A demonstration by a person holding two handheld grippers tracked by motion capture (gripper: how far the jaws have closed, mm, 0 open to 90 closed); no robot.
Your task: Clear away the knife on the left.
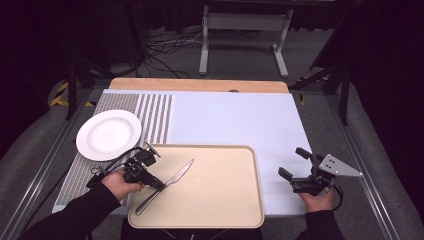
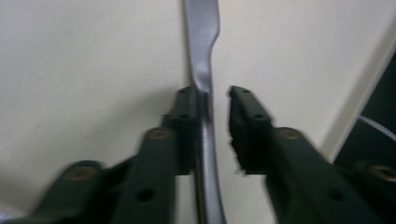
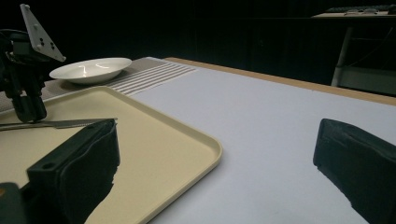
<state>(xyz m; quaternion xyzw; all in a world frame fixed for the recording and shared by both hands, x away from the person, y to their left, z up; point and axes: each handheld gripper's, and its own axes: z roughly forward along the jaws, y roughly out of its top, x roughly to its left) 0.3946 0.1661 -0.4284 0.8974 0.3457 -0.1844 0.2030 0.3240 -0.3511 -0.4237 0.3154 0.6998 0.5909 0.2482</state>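
Left gripper (image 1: 159,186) – jaws slightly apart, astride the knife (image 1: 165,186) on the tray (image 1: 235,200); right gripper (image 1: 295,164) gapes wide, empty.

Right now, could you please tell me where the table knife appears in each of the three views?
High view: table knife lies diagonally on the left part of the beige tray, under the left gripper.
Left gripper view: centre, running up between the jaws.
Right gripper view: far left, flat on the tray.
Shared landmark: the beige tray.
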